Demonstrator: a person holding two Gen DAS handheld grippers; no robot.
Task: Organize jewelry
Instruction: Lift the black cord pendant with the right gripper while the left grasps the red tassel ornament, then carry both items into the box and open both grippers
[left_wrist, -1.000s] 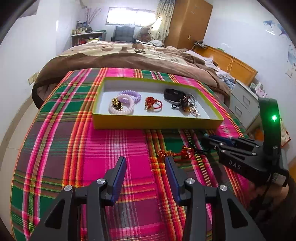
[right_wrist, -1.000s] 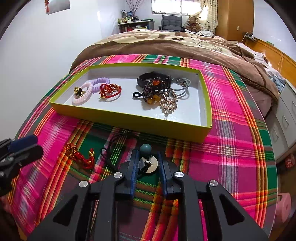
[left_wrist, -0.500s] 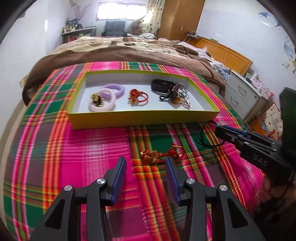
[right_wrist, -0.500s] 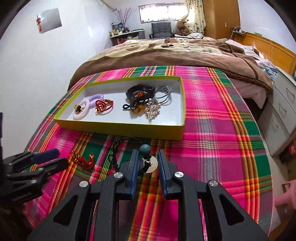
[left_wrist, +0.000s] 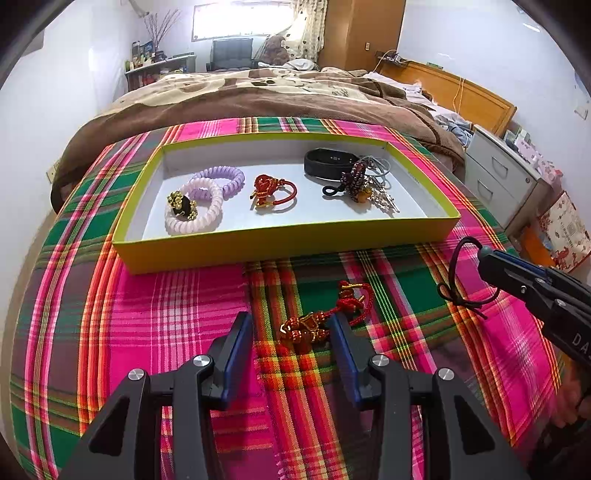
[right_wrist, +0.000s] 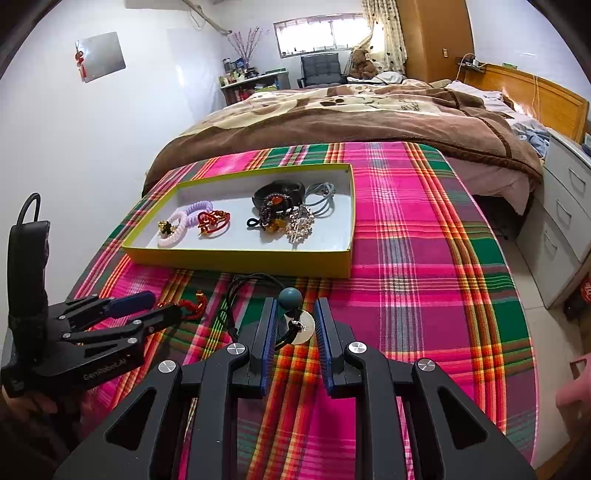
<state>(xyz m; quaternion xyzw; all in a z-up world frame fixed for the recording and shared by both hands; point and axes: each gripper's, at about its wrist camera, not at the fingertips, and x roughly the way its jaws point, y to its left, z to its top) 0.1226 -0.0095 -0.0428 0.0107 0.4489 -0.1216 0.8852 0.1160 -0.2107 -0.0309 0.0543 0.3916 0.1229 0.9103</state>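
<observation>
A yellow-rimmed tray (left_wrist: 288, 243) (right_wrist: 240, 258) on the plaid cloth holds coil hair ties (left_wrist: 199, 206), a red knot bracelet (left_wrist: 273, 190), a black band (left_wrist: 327, 160) and beaded pieces. My left gripper (left_wrist: 291, 328) is open, its fingers on either side of a red and gold knot charm (left_wrist: 314, 321) lying on the cloth. My right gripper (right_wrist: 295, 317) is shut on a black cord necklace with a teal bead and silver disc (right_wrist: 297, 321), lifted off the cloth; its cord (left_wrist: 458, 280) hangs from the fingers in the left wrist view.
The plaid cloth (right_wrist: 424, 266) covers a table at the foot of a bed with a brown blanket (right_wrist: 351, 114). A grey drawer unit (right_wrist: 561, 206) stands to the right. A white wall is on the left.
My right gripper has risen with the necklace, drawing its cord off the cloth. My left gripper has moved forward so its open fingers now flank the red charm.
</observation>
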